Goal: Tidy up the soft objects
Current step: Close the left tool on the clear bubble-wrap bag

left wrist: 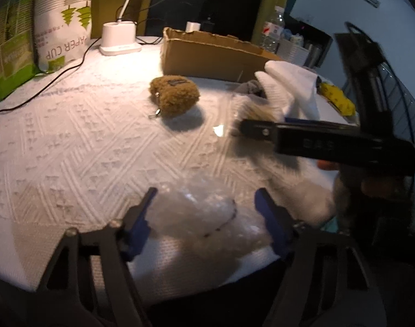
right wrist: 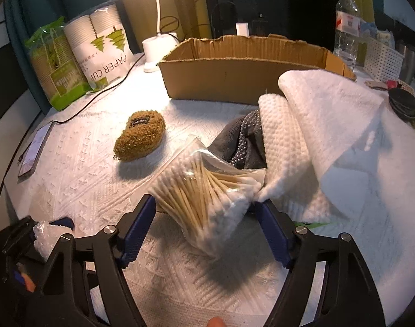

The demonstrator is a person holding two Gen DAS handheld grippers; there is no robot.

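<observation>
While the cardboard box (right wrist: 234, 70) at the back of the bench (right wrist: 98, 169) appears to hold nothing yet, the soft items are spread out in front of it, so sorting looks barely started.

Right tool (right wrist: 204, 218): jaws spread wide, released, straddling a clear bag of cotton swabs (right wrist: 207, 190). The bag sits between the blue pads (right wrist: 138, 231), possibly touching the right one; no grip on it yet. It lies partly on a grey dotted sock (right wrist: 245, 144) and against a white folded cloth (right wrist: 316, 136).

Left tool (left wrist: 204, 204): jaws also apart, with a crumpled piece of bubble wrap (left wrist: 196, 212) between them at the near bench edge. Contact with the pads cannot be judged; the wrap does not look squeezed.

Brown fuzzy pouch (right wrist: 139, 139) lies alone mid-bench, well apart from both tools.

Step in hand, as I judge it: right tool lining up to take the swab bag. Next move calls for closing on the bag's bulk, not the loose film, then a lift clear of the sock and cloth before carrying to the box. Risk: slippery plastic, and cloth snagging along.
</observation>
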